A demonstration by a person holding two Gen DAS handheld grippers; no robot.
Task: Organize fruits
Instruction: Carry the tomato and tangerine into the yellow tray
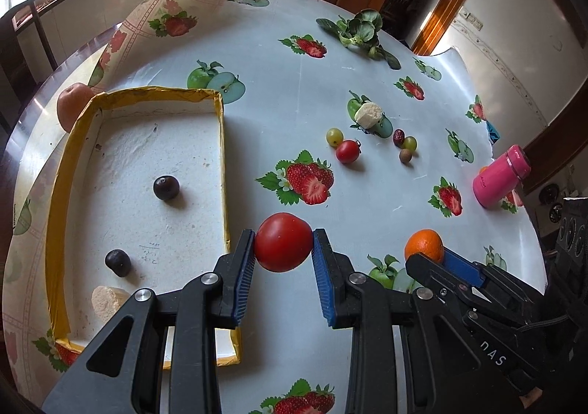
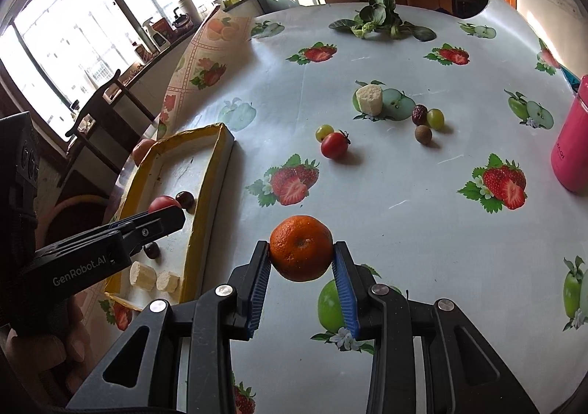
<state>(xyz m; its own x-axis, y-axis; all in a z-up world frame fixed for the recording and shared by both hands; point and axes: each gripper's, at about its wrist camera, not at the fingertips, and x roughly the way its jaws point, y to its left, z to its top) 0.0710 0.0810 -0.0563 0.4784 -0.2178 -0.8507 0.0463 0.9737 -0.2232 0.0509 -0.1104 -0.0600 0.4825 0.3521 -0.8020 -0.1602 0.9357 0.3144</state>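
Left claw point(image 1: 283, 243) clamped on the tomato point(image 1: 282, 242), right claw point(image 2: 301, 254) on the orange point(image 2: 300, 247); we hold both above the bench point(image 1: 367, 193) (tray point(image 1: 222, 142) alongside).

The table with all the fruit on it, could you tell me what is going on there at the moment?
A person is sorting fruit with a handheld gripper in each hand. The left gripper is clamped on a red tomato, beside the yellow-rimmed tray. The right gripper is clamped on an orange. The tray holds two dark plums. A cherry tomato, grapes and other small pieces lie on the tablecloth.
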